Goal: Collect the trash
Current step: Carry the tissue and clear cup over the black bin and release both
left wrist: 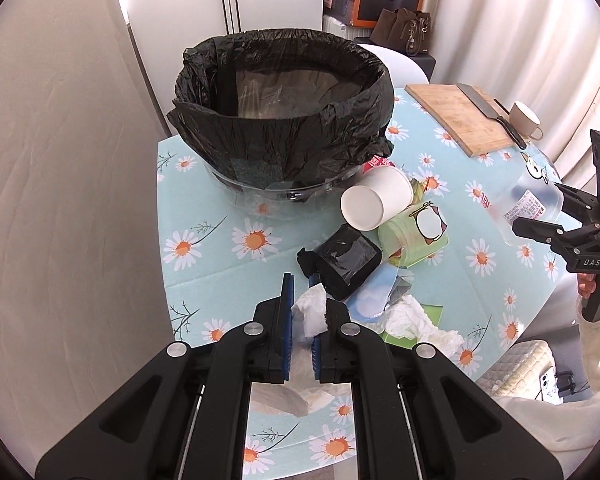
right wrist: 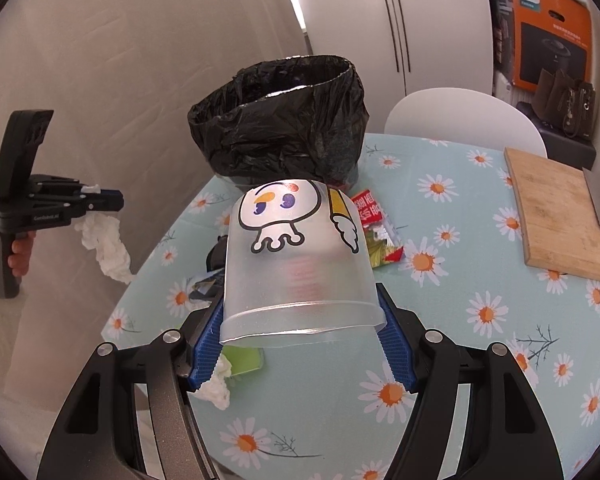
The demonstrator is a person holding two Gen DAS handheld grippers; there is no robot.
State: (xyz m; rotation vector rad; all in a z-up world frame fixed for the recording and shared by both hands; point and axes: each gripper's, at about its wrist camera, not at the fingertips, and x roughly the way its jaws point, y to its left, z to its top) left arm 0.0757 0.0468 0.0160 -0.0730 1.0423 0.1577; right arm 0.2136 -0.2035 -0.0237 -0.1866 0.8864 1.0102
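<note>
Black liner in the bin (left wrist: 284, 120) looks nearly empty. Your left gripper (left wrist: 300, 316) has its jaws clamped on a tissue (right wrist: 104, 246), your right gripper (right wrist: 300, 344) on a frosted cup (right wrist: 300, 260); more litter (left wrist: 384, 236) waits on the surface (right wrist: 460, 360).

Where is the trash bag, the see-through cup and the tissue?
trash bag (right wrist: 284, 136), right wrist view, crinkled front side.
see-through cup (right wrist: 300, 264), right wrist view, its frosted wall.
tissue (left wrist: 310, 312), left wrist view, crumpled middle.
</note>
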